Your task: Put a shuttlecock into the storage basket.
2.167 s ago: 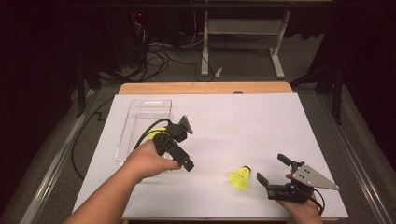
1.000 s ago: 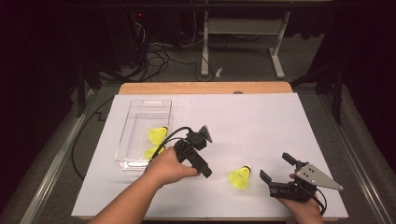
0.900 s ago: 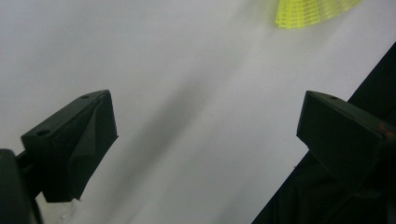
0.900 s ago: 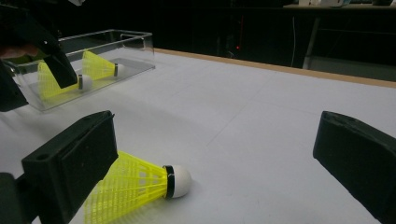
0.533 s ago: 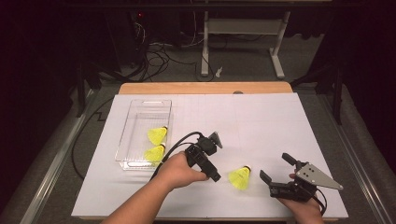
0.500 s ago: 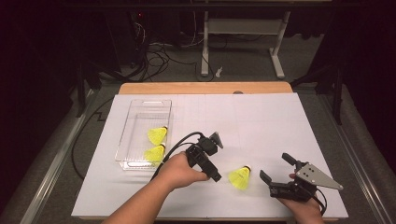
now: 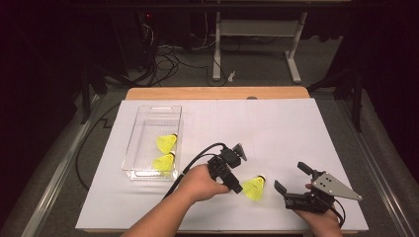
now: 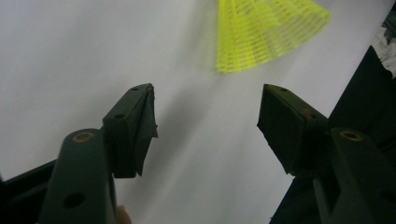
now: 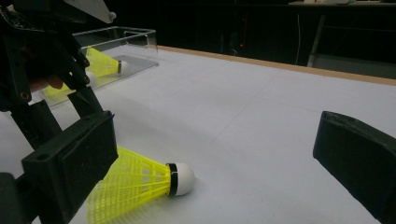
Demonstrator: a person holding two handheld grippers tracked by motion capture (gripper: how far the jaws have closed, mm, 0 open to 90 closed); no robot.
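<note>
A: Shuttlecock [image 7: 254, 187] lies on its side on the table [image 7: 276, 128], between my left gripper [image 7: 238, 188] and right gripper [image 7: 290, 181], cork pointing away from me, skirt toward me.

B: Fingers?

A: Left's have just been closing, nothing between them yet; right's apart. I judge closing early nudges the skirt and rolls it away.

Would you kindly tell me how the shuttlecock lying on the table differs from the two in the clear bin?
The loose shuttlecock lies on the white table between both grippers; the two binned shuttlecocks rest inside the clear bin. The loose one sits right by the left gripper; the binned ones lie apart from it. All are yellow with white tips.
</note>
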